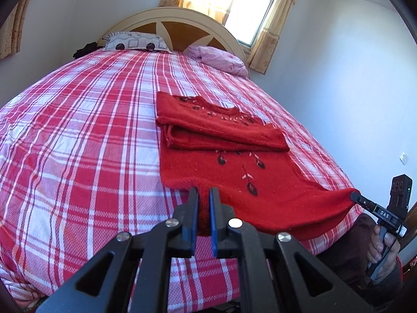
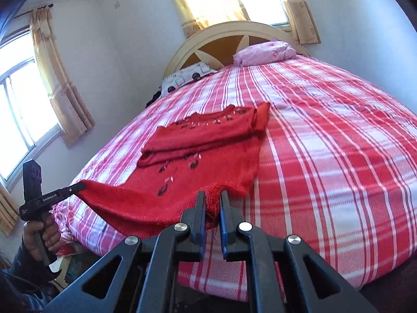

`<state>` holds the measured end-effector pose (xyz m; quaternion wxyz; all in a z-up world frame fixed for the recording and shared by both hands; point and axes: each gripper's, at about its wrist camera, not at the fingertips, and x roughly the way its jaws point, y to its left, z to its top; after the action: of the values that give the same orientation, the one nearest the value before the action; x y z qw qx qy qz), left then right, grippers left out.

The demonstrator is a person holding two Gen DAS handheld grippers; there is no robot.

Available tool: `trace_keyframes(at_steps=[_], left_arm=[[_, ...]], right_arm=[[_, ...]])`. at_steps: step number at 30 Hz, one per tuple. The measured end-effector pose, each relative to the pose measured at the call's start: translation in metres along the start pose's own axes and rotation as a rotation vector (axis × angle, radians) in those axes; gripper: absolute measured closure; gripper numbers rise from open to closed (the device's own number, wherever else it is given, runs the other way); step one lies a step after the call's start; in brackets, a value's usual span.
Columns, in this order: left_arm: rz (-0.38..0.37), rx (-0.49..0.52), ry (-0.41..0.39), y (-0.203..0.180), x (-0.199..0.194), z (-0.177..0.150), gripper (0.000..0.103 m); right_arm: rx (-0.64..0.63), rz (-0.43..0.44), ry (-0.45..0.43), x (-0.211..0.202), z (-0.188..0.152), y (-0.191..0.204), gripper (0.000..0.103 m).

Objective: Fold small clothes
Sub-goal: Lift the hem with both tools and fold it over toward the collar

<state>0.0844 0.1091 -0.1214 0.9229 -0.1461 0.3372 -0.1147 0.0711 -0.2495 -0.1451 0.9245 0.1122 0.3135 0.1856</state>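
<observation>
Two grippers pinch the near hem of a red knitted sweater with dark embroidered flowers: the left gripper has its fingers pressed on one hem corner, the right gripper on the other, and the hem hangs lifted between them off the bed. The sweater's far part lies folded on the bed's red-and-white plaid cover. At the head stand a cream arched headboard, a grey patterned pillow and a pink pillow. Yellow curtains frame a bright window in pale walls.
</observation>
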Motion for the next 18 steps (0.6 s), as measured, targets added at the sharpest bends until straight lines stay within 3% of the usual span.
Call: trace_keyframes(at_steps=[18], left_arm=[[-0.004,-0.035,-0.045,0.002,0.025,0.059,0.095]], right_arm=[[0.004,-0.022,-0.064,0.024,0.059,-0.016,0.095]])
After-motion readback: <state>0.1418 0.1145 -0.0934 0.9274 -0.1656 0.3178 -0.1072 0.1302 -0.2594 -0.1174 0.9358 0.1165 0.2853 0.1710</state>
